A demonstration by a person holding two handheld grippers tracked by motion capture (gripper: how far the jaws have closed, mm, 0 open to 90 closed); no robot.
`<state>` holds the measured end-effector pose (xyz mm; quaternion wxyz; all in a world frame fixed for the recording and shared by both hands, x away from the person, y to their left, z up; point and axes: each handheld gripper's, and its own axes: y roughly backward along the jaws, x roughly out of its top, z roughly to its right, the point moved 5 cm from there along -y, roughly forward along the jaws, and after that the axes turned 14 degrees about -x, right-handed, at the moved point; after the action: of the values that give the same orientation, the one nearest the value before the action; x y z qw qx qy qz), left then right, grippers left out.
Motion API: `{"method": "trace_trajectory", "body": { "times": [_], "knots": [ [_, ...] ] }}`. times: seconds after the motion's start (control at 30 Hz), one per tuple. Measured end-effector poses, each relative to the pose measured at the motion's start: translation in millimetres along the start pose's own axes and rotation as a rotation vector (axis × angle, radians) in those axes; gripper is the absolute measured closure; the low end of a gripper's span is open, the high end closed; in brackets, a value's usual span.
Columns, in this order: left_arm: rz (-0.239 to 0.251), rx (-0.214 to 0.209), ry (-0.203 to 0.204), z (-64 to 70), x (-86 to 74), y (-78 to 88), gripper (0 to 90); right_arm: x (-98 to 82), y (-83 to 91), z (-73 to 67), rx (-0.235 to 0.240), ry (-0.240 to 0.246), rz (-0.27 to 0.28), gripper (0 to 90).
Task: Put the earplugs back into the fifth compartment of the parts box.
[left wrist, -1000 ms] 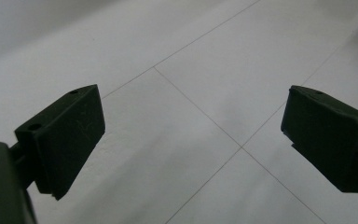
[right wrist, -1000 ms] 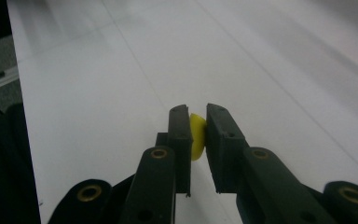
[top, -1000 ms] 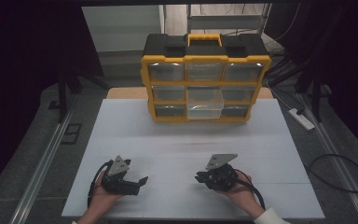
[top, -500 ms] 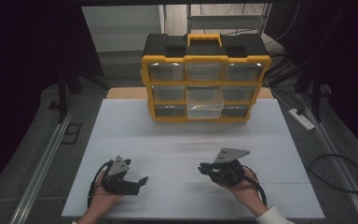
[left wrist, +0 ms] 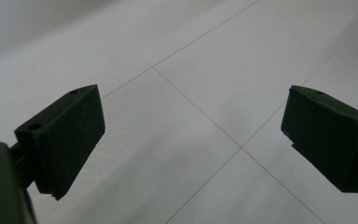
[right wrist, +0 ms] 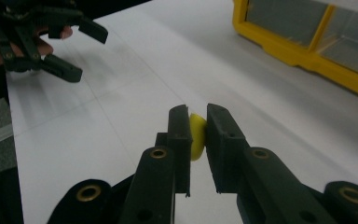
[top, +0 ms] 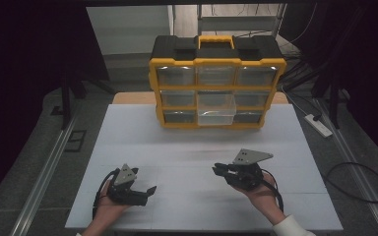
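Observation:
My right gripper (right wrist: 196,113) is shut on a small yellow piece (right wrist: 196,138), pinched between its black jaws above the white table (right wrist: 121,107). In the high view the right gripper (top: 217,169) is held at the front right, jaws pointing left. Near the front left my left gripper (top: 149,191) rests low on the table, and its jaws stand wide apart with nothing between them (left wrist: 193,140). A yellow-framed organizer with a black lid (top: 216,81) stands at the back centre. Its clear middle drawer (top: 216,112) is pulled out.
The white table (top: 187,147) has bare surface between the grippers and the organizer. The left gripper (right wrist: 51,42) shows far off in the right gripper view, the organizer's yellow frame (right wrist: 303,49) at upper right. A power strip (top: 318,125) and cables lie on the floor to the right.
My right gripper has lifted and shifted slightly away from the front edge. The left gripper has stayed where it was.

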<state>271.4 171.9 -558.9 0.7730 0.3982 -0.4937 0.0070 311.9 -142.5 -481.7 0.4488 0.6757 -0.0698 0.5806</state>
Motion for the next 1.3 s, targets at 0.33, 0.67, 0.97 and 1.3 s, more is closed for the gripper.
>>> {"method": "trace_trajectory", "body": {
  "times": [0.33,0.67,0.97,1.3],
  "knots": [
    [0.002,-0.001,0.002,0.1,0.1,-0.2,5.9,20.9,4.8,10.0,-0.011,-0.044,0.058,80.1],
    [0.002,-0.001,0.002,0.2,0.2,0.0,5.9,44.4,16.9,24.2,-0.036,-0.075,0.13,80.0],
    [0.003,-0.002,0.002,0.0,0.1,-0.1,5.9,68.6,22.9,45.6,-0.082,-0.104,0.182,80.1],
    [0.002,-0.003,0.002,0.0,0.1,-0.2,5.9,87.3,17.9,62.7,-0.127,-0.106,0.189,80.0]
  ]
}}
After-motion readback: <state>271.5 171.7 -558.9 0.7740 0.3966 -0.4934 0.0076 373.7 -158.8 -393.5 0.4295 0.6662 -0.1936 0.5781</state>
